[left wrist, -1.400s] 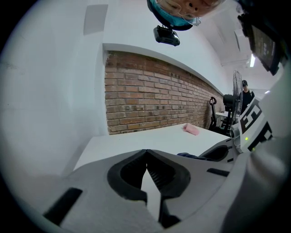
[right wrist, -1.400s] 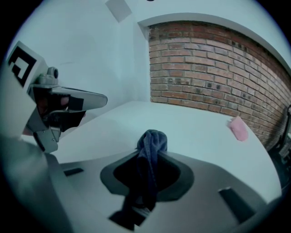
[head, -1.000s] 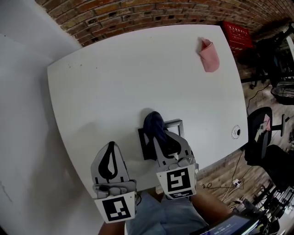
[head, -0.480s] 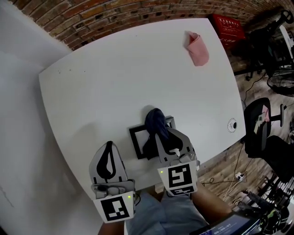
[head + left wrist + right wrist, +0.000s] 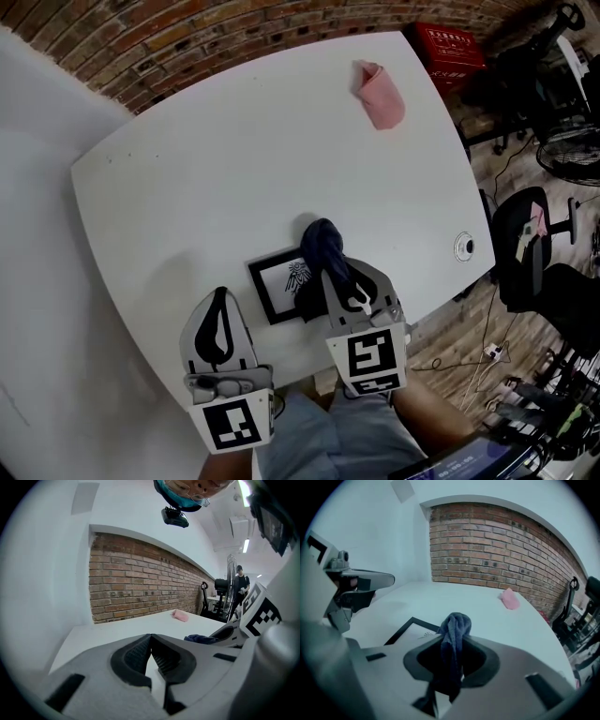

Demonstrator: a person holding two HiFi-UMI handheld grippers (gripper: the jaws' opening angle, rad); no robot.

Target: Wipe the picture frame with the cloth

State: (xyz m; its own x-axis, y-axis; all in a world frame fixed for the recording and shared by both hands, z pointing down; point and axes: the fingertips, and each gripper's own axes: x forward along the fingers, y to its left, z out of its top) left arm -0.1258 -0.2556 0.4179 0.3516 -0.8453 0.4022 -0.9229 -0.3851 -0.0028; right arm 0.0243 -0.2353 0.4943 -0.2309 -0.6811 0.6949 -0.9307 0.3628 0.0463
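Observation:
A black picture frame [image 5: 279,285] holding a white print lies flat near the front edge of the white table [image 5: 234,150]. My right gripper [image 5: 327,269] is shut on a dark blue cloth [image 5: 322,245], which bunches above the jaws and rests at the frame's right edge. From the right gripper view the cloth [image 5: 453,634] hangs between the jaws, with the frame [image 5: 408,630] just left of it. To the left of the frame my left gripper [image 5: 222,298] is shut with nothing in it, its pads [image 5: 136,654] pressed together.
A pink cloth [image 5: 379,93] lies at the table's far right corner. A round cable hole [image 5: 464,247] sits near the right edge. Off the table to the right are a red crate [image 5: 451,45] and office chairs [image 5: 525,246]. A brick wall runs behind.
The right gripper with the blue cloth has gone from the frame's left part to its right edge, and the print now shows. The left gripper has stayed shut beside it.

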